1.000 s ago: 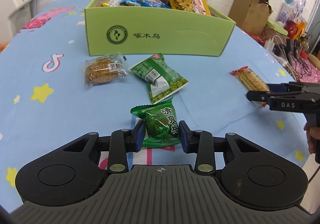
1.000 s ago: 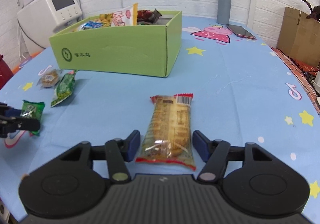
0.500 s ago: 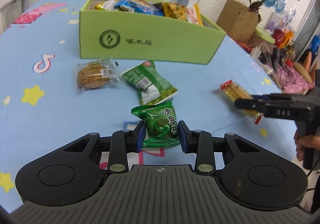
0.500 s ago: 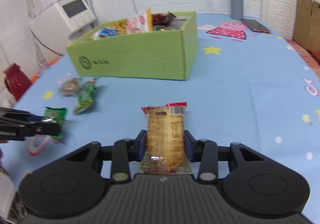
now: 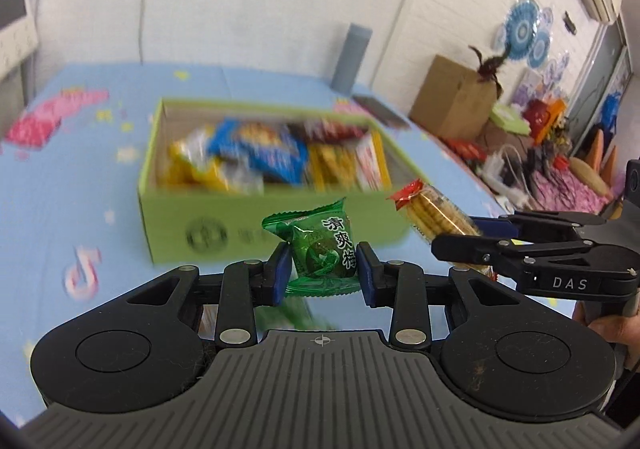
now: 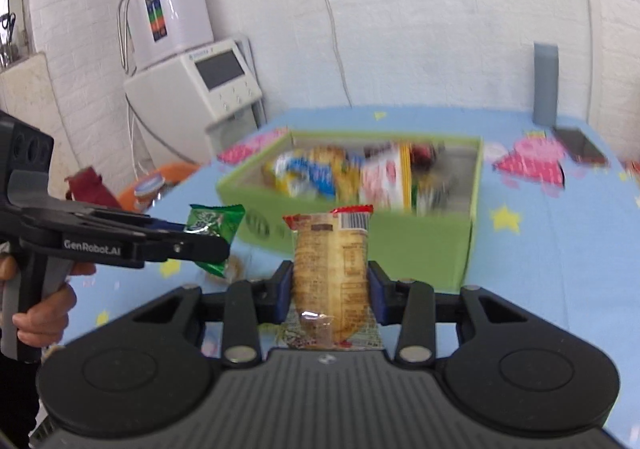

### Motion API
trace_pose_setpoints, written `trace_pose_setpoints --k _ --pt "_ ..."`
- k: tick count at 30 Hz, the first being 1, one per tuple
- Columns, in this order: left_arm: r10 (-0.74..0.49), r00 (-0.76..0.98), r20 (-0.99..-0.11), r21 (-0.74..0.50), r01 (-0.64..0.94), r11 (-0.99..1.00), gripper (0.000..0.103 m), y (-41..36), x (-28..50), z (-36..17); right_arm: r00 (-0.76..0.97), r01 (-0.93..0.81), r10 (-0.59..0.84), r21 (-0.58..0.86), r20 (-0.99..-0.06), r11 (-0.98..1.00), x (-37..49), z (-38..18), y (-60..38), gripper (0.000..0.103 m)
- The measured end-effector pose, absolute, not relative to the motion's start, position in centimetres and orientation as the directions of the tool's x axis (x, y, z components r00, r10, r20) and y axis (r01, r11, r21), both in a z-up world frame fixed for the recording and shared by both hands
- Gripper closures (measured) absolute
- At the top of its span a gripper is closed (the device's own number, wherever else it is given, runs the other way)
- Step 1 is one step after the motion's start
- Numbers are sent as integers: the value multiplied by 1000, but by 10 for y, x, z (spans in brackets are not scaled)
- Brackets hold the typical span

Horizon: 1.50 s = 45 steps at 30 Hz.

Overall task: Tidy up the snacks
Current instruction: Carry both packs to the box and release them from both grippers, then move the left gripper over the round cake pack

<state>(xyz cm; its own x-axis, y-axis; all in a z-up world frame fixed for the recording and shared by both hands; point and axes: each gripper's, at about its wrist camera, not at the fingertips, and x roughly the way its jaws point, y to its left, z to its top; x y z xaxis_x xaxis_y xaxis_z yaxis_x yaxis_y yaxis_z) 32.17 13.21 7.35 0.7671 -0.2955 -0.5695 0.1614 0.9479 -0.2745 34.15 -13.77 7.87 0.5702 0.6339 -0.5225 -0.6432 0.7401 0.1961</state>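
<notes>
both grippers clamp a snack in front of the green box (image 5: 224,233) — left gripper (image 5: 323,276) on the green plum packet (image 5: 320,249), right gripper (image 6: 329,289) on the cracker pack (image 6: 330,273) — likely to drop them in.

A green plum-candy packet (image 5: 322,249) and a clear biscuit sleeve (image 6: 330,273) (red-ended) hang before the full green box (image 5: 240,225).

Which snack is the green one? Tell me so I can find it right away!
Find the big green box full of snacks on the blue table. In front of it, held up in the air, the left hand-held gripper pinches a small shiny green packet with white Chinese writing. The packet beside it is long, clear and full of biscuits.
</notes>
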Motion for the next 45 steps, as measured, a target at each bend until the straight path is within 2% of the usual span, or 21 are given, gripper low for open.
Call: trace_pose_setpoints --k 5,7,9,12,14,15,16,17,18,19,21,24,27,37,45 --pt "-260 798 -544 -242 147 959 86 148 401 95 587 -669 639 147 -497 729 422 98 -94 57" --pt "-245 789 -563 -232 134 963 86 152 433 90 594 -664 609 109 -526 740 457 91 -75 55" --pt "-227 768 -599 -216 118 969 86 155 461 75 579 -667 590 89 -563 740 482 77 -60 49" --pt "-205 735 -646 -194 102 976 86 156 482 45 541 -690 591 86 -597 719 495 56 -46 48" --pt "-215 742 -635 -210 102 972 81 161 482 39 541 -699 597 78 -593 711 493 52 -44 42" --pt "-221 747 -627 -220 103 970 80 164 480 41 540 -702 600 77 -590 708 491 53 -44 32" --pt "-215 755 -619 -220 96 971 74 165 476 45 542 -706 604 74 -585 705 488 56 -44 28" --pt "-206 766 -609 -217 89 972 61 166 471 49 558 -701 598 59 -575 711 484 60 -45 20" --pt "-198 783 -589 -214 85 973 56 166 463 56 590 -692 584 24 -557 722 476 66 -46 14" --pt "-194 799 -569 -212 86 974 52 165 454 64 621 -683 575 -8 -533 730 468 73 -49 14" --pt "-198 817 -541 -212 95 973 51 165 436 75 663 -670 572 -43 -483 741 448 89 -57 11" --pt "-204 833 -514 -216 105 971 41 164 403 85 684 -673 596 -49 -420 738 409 108 -75 11" --pt "-176 837 -519 -195 84 977 38 165 369 79 655 -705 633 -31 -413 709 366 109 -88 11" --pt "-78 744 -663 -135 -16 991 40 162 305 11 483 -704 610 136 -628 697 309 13 -68 11" --pt "8 728 -685 -46 -55 997 40 164 330 2 503 -701 548 56 -668 711 331 -3 -24 11"
